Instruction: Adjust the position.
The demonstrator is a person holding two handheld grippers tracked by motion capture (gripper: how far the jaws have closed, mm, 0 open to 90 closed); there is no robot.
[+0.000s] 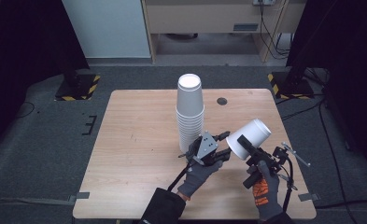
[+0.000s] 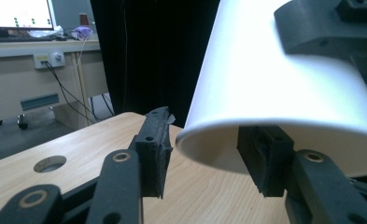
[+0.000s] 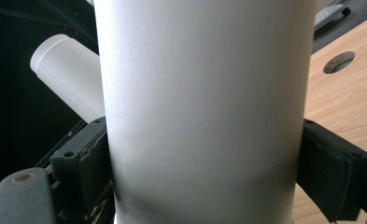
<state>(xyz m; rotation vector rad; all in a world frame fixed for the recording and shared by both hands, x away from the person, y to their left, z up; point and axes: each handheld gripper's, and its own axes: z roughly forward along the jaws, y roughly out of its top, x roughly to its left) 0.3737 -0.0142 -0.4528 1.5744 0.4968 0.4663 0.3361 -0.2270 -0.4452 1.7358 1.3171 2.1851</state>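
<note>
Right gripper (image 1: 245,147), held in a gloved hand at the near right of a wooden table (image 1: 134,140), is pinching a single white paper cup (image 1: 249,138) across its side wall; in the right gripper view its two black pads press against the cup's flanks. That cup is lifted clear of the table and tipped over, its closed base pointing up and away to the right and its open rim facing down toward the left gripper (image 1: 218,150). In the high view the left gripper sits just beside the rim, at the foot of a tall stack of white cups (image 1: 189,114) standing upside down near the table's centre. In the left gripper view its jaws are spread, one either side of the cup's rim (image 2: 218,133), not yet touching it. Judging from this, the risks are mostly about thin paper — the right gripper's squeeze could dent or ovalise the wall, and if the left jaws close on the rim while the right one holds on, the two pulls could crease or tear the cup. A loose handover could let it drop and roll off the table. The left gripper is also very near the stack — a sideways nudge could topple it.
</note>
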